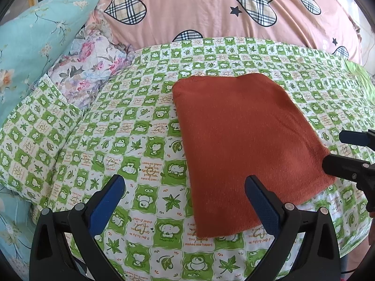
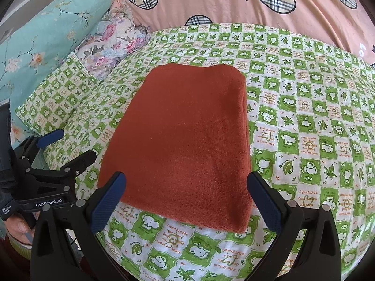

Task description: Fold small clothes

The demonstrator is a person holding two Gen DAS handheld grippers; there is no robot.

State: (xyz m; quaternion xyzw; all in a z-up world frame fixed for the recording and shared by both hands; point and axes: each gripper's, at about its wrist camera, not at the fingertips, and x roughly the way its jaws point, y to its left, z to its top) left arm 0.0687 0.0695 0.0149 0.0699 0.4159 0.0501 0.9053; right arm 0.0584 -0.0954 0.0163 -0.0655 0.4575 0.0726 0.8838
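Observation:
A rust-orange fleecy cloth (image 1: 246,145) lies folded into a flat rectangle on the green checked bedsheet (image 1: 131,121). My left gripper (image 1: 185,201) is open above the sheet, its right finger over the cloth's near left edge, nothing held. In the right wrist view the same cloth (image 2: 185,140) fills the centre, and my right gripper (image 2: 186,199) stands open, straddling the cloth's near edge without gripping it. The right gripper (image 1: 339,149) shows at the right edge of the left wrist view, open. At the left of the right wrist view appears the left gripper (image 2: 70,145), also open.
A pink quilt with plaid hearts (image 1: 211,11) bulges behind the sheet. A teal floral pillow (image 1: 35,42) and a pale floral bundle (image 1: 89,68) sit at the left. A pillow in the same green check (image 1: 35,140) lies at the left. A hand (image 2: 21,227) holds the left gripper.

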